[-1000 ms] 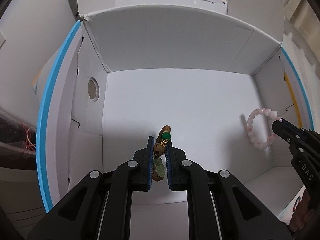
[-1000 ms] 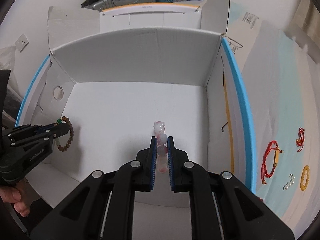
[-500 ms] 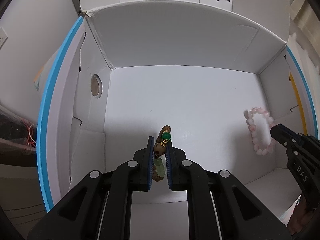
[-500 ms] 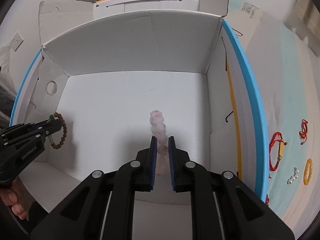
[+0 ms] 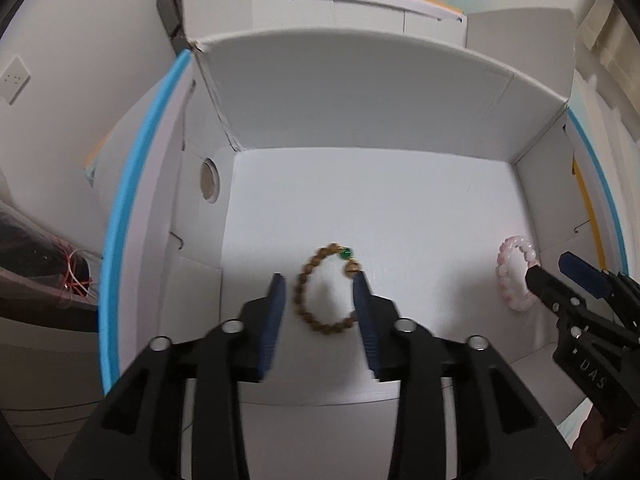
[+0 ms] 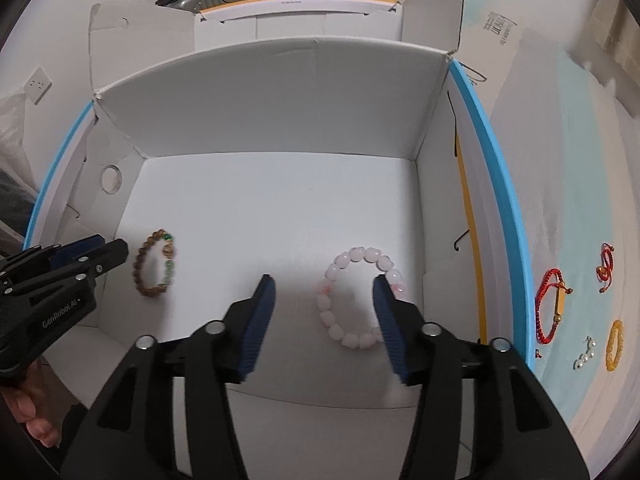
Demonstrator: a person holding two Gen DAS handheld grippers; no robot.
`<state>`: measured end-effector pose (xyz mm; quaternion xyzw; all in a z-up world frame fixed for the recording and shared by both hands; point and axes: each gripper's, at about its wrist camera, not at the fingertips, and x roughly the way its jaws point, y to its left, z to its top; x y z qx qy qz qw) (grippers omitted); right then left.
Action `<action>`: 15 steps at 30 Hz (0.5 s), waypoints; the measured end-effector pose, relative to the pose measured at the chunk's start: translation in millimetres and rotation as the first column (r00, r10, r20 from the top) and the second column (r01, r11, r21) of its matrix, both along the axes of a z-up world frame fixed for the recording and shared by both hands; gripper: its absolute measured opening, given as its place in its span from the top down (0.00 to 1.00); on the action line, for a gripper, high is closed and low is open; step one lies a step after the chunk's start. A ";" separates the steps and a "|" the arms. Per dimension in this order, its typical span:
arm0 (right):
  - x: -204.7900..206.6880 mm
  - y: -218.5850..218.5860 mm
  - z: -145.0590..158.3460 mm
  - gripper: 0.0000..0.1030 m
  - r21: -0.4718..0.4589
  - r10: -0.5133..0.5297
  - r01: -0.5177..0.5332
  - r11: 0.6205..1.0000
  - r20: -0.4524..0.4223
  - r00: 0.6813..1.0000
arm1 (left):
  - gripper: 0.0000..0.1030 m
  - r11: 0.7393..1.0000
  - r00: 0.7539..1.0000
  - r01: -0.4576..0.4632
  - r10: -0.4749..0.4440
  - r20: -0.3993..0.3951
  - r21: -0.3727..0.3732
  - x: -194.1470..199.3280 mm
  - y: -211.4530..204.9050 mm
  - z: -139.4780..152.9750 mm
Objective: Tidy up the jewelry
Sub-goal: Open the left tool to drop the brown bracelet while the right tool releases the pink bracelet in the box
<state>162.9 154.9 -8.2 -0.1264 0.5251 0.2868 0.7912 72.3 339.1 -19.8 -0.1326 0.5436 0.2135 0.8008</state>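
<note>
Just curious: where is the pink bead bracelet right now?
The pink bead bracelet lies on the white box floor, right side, between the open right gripper fingers.

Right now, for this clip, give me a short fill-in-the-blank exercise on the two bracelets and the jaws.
1. The jaws of both the left gripper and the right gripper stand ____.
2. The pink bracelet lies on the floor of the white ____.
3. The brown bracelet carries one bright ____ bead.

Missing words: open; box; green
</note>
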 end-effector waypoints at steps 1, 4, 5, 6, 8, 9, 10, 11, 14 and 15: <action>-1.1 0.3 1.9 0.44 0.007 0.005 -0.005 1.000 0.003 1.000 | 0.59 1.000 1.000 -0.002 0.002 0.003 0.007 -1.2 -0.5 2.6; -3.8 1.4 7.2 0.37 0.023 0.013 -0.014 1.000 0.009 1.000 | 0.48 1.000 1.000 -0.013 0.012 0.016 0.024 -4.3 0.8 9.9; -4.8 2.0 9.2 0.36 0.026 0.013 -0.013 1.000 0.018 1.000 | 0.47 0.999 1.000 -0.015 0.014 0.020 0.028 -5.5 1.6 12.2; -5.4 2.2 10.7 0.35 0.028 0.013 -0.014 1.000 0.021 1.000 | 0.45 0.999 1.000 -0.017 0.016 0.025 0.032 -7.0 2.2 14.5; -8.2 3.9 13.6 0.32 0.034 0.012 -0.013 0.999 0.028 1.000 | 0.40 0.999 0.999 -0.019 0.017 0.033 0.038 -8.5 2.0 18.1; -9.3 4.0 15.2 0.30 0.036 0.012 -0.013 0.999 0.033 0.999 | 0.36 0.999 0.999 -0.019 0.018 0.036 0.045 -9.4 1.8 20.1; -10.4 4.1 17.2 0.28 0.036 0.012 -0.014 0.999 0.041 0.999 | 0.33 0.998 0.999 -0.017 0.015 0.046 0.056 -9.8 1.0 22.9; -11.5 3.9 19.3 0.22 0.034 0.010 -0.012 0.999 0.051 0.999 | 0.31 0.998 0.998 -0.013 0.010 0.057 0.060 -12.2 0.5 26.0; -12.8 -0.2 25.9 0.18 0.040 -0.001 -0.002 0.999 0.081 0.997 | 0.27 0.998 0.997 -0.012 0.007 0.077 0.069 -15.9 -1.2 33.9; -12.3 -1.9 27.2 0.18 0.043 -0.005 0.002 0.999 0.082 0.997 | 0.24 0.997 0.997 -0.014 0.008 0.082 0.074 -16.2 -2.0 36.0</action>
